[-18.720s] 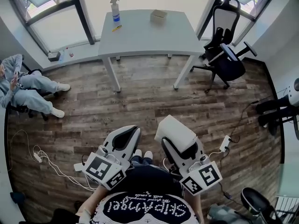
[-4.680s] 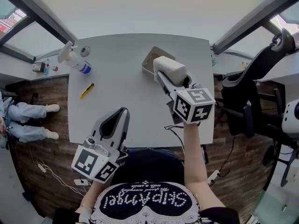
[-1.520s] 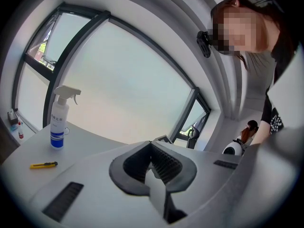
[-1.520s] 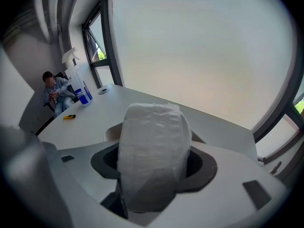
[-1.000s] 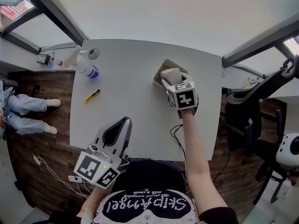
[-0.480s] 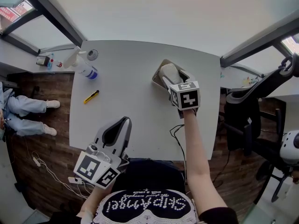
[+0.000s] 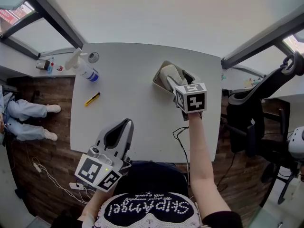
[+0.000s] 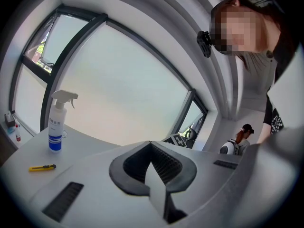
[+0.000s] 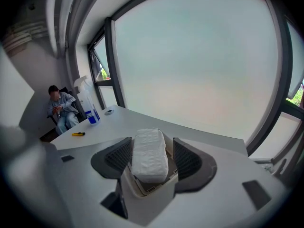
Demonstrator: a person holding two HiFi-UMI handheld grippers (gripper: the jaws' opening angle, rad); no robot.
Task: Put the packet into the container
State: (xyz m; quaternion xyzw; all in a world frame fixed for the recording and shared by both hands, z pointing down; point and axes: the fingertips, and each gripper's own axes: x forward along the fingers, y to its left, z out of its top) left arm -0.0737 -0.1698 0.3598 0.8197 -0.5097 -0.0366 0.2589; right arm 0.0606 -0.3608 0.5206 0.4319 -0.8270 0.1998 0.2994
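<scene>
While packet (image 9: 149,155) rests in container (image 9: 142,189) on table (image 7: 128,94), it looks white, pillowy, probably light, soft, squashable | best hold: long sides, mid-length, gently | right gripper (image 9: 151,148): jaws apart, flanking it, gap showing | left gripper (image 8: 151,148): jaws together, empty, near table edge

You stand at grey table (image 7: 123,94). Pale blank wall (image 7: 156,13) beyond table's far edge. Dark-framed windows (image 7: 31,30) angle away off both far corners of table; daylight soft, even, no hard shadows. Wood-plank floor (image 7: 38,146) left and right of table. Black office chair (image 7: 251,118) right of table.
</scene>
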